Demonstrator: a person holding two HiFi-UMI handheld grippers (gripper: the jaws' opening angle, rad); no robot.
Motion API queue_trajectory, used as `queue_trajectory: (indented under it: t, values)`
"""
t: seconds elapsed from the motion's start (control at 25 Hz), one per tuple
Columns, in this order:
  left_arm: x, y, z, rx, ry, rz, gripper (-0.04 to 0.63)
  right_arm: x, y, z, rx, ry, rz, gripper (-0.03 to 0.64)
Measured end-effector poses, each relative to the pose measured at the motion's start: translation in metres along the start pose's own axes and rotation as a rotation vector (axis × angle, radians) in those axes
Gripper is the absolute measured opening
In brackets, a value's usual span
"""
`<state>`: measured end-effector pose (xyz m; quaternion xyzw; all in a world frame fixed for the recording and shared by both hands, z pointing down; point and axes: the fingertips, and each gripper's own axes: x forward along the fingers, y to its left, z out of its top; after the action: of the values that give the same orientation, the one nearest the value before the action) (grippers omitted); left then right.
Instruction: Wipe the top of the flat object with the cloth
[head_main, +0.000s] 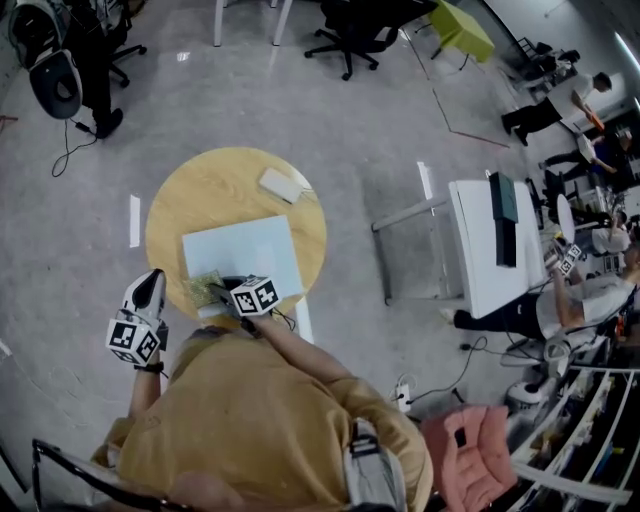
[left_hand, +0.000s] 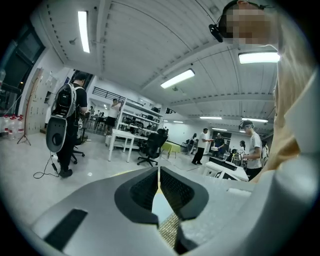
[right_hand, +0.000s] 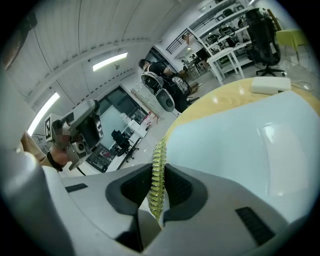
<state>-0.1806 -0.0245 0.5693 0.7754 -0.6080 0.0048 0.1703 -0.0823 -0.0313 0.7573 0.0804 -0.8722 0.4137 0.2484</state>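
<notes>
A light-blue flat board (head_main: 245, 255) lies on the round yellow table (head_main: 200, 190). At the board's near left corner is a yellow-green mesh cloth (head_main: 203, 288). My right gripper (head_main: 223, 292) is shut on the cloth (right_hand: 158, 185), which stands on edge between its pads at the board's (right_hand: 235, 145) edge. My left gripper (head_main: 151, 284) hangs off the table's near left side, apart from the cloth and holding nothing. In the left gripper view its jaws (left_hand: 159, 172) are closed together, with the cloth (left_hand: 170, 227) and the board (left_hand: 159, 206) showing below them.
A small white block (head_main: 281, 184) lies on the table's far right part, beyond the board. A white desk (head_main: 490, 250) with a metal frame stands to the right, with people beyond it. Office chairs (head_main: 355, 35) and a person with a backpack (left_hand: 62, 125) are farther off.
</notes>
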Motion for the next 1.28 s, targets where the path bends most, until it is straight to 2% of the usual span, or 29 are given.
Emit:
queue_trajectory:
  t: [0.2,0.4,1.28]
  values:
    - [0.009,-0.012,-0.005,0.003,0.007,-0.013,0.015,-0.025,-0.031,-0.008,0.005,-0.013,-0.087,0.062]
    - [0.014,-0.020,-0.006,0.013,0.010,-0.021,0.015,-0.055,-0.073,-0.015,0.053,-0.047,-0.181,0.063]
    - [0.045,-0.047,-0.006,0.034,0.012,-0.087,0.015,-0.136,-0.149,-0.017,0.063,-0.087,-0.349,0.064]
